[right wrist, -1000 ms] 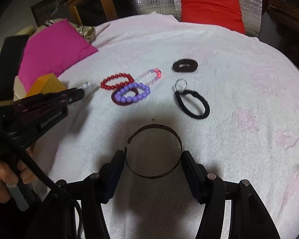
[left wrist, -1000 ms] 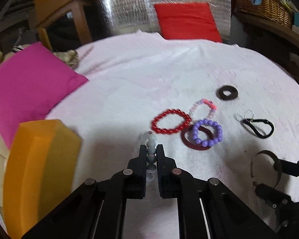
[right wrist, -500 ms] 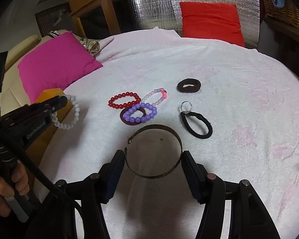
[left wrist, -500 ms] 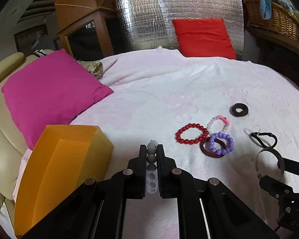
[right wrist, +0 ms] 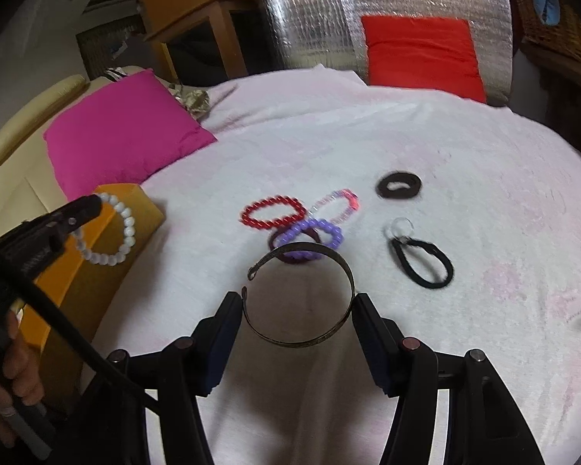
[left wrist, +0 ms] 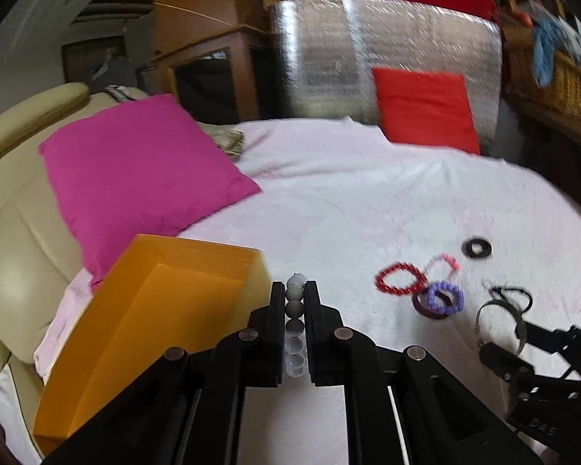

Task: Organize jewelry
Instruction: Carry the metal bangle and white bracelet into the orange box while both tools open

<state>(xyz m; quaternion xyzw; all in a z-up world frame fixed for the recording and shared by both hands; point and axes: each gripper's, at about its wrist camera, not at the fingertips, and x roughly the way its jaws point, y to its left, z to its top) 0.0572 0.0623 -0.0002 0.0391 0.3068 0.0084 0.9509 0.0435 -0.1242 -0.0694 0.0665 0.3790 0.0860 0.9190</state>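
My left gripper point(left wrist: 293, 286) is shut on a white bead bracelet point(left wrist: 294, 304). In the right wrist view the left gripper point(right wrist: 87, 207) is at the left, and the white bead bracelet point(right wrist: 129, 228) dangles from it over the orange box point(right wrist: 151, 213). In the left wrist view the orange box point(left wrist: 197, 250) is open, just left of the fingers. My right gripper point(right wrist: 296, 298) is shut on a thin metal cuff point(right wrist: 310, 247), held above the white cloth. The right gripper point(left wrist: 503, 333) and the cuff point(left wrist: 484, 310) also show at lower right in the left wrist view.
On the white cloth point(right wrist: 445, 135) lie a red bead bracelet point(right wrist: 248, 215), a purple bead bracelet point(right wrist: 331, 232) over a dark bangle, a pink-clear bracelet point(right wrist: 344, 197), a black scrunchie point(right wrist: 383, 190) and a black hair tie point(right wrist: 445, 267). A pink cushion point(right wrist: 124, 135) sits at the left.
The left gripper rose and swung left with the white bracelet, which now hangs over the orange box. The right gripper lifted slightly with the cuff.
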